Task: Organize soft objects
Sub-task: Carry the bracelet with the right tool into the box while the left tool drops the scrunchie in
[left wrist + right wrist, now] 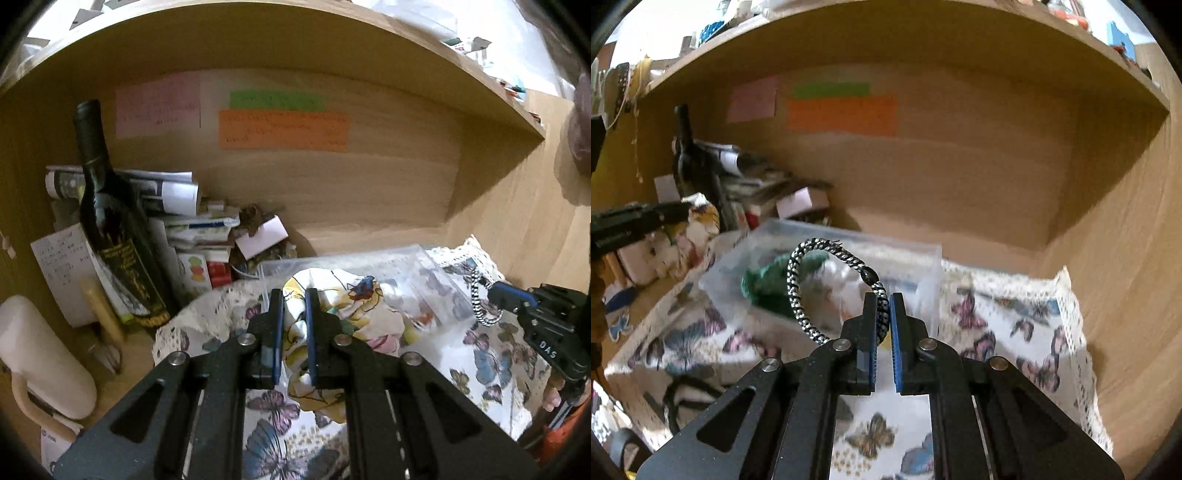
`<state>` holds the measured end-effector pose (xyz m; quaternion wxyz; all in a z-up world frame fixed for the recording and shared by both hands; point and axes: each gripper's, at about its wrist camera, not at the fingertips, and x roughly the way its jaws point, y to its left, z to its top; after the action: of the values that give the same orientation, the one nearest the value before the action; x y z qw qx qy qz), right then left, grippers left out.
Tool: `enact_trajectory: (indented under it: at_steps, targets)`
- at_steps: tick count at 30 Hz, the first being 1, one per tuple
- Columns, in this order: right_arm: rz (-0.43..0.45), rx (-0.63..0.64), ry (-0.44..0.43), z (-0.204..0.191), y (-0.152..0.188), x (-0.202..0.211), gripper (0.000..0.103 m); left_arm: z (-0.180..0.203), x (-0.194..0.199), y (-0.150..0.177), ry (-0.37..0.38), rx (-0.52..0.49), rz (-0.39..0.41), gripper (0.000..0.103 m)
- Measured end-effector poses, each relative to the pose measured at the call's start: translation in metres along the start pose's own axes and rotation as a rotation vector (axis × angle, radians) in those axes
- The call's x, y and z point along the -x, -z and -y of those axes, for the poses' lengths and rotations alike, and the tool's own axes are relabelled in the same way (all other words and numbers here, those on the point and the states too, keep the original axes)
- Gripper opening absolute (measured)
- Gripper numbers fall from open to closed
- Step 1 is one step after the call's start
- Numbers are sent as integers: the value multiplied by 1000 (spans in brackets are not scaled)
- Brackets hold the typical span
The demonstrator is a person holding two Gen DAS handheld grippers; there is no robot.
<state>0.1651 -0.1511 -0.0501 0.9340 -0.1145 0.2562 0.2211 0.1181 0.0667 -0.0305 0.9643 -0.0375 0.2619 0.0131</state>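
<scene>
Floral cloth [328, 314] is pinched in my left gripper [294, 295], above one clear plastic bin [916, 258] on the butterfly tablecloth [1015, 325]. My right gripper [884, 301] clamps one black-and-white braided hair tie [798, 284] over that bin.

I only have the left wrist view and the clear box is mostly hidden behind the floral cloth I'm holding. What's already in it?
Observer: The right wrist view shows something green inside the clear box.
Operator: And the right gripper?
Observer: The right gripper is shut on the black-and-white braided loop, near the box's front.
Operator: Is my cloth over the box?
Observer: From that view, the floral cloth in the left gripper hangs by the box's left end.
</scene>
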Motion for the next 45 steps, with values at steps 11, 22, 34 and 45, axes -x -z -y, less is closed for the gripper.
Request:
enact_trajectory:
  at_steps: [11, 22, 34, 45]
  targets:
    - [-29, 44, -48, -24, -20, -46, 6, 7, -44, -8, -39, -19, -18, 10]
    - [-179, 122, -51, -47, 2, -98, 6, 17, -100, 18, -37, -61, -166, 10]
    - [-195, 117, -47, -42, -1, -91, 19, 13, -98, 20, -11, -50, -208, 42]
    - [-101, 93, -42, -33, -6, -42, 48, 15, -47, 16, 24, -59, -129, 67]
